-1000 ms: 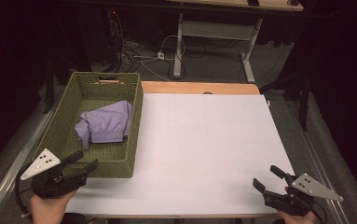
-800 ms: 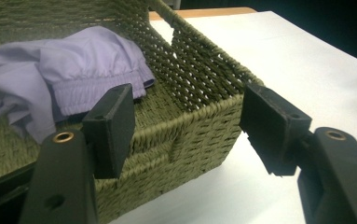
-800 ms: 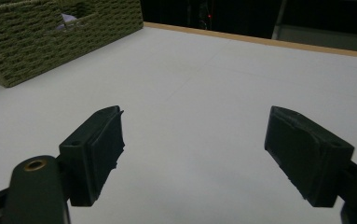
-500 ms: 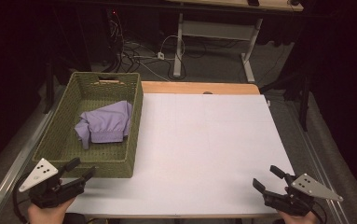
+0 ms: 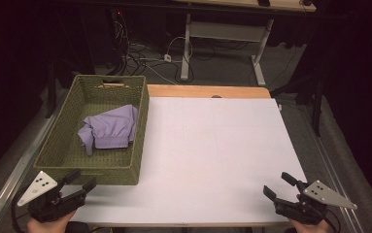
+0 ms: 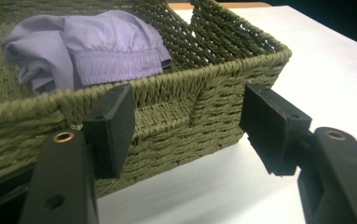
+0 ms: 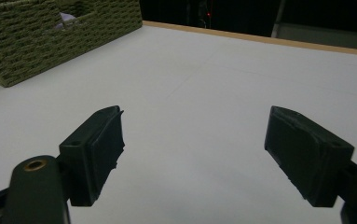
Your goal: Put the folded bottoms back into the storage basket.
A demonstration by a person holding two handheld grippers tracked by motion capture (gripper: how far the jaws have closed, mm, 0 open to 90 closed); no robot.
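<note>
A green woven basket (image 5: pixel 63 154) stands on the left of the white table (image 5: pixel 212 145). Inside it lies a crumpled lilac garment (image 5: pixel 109 128). My left gripper (image 5: pixel 79 181) is open near the table's front left corner, just in front of the basket's near wall, with nothing between its jaws. In the left gripper view the basket wall (image 6: pixel 176 112) fills the gap between the jaws and the lilac garment (image 6: pixel 92 51) shows over the rim. My right gripper (image 5: pixel 278 186) stands open at the front right corner, holding nothing. In the right gripper view, the basket (image 7: pixel 41 32) is at far left.
A bare wooden strip (image 5: pixel 208 91) runs along the table's far edge. Beyond it stand a white desk frame (image 5: pixel 222 34) and cables (image 5: pixel 149 53) on the dark floor. A grey rail (image 5: pixel 8 174) borders the table's left side.
My left gripper has drawn back toward the front edge of the table and a little to the left, still open. The right gripper has stayed in place.
</note>
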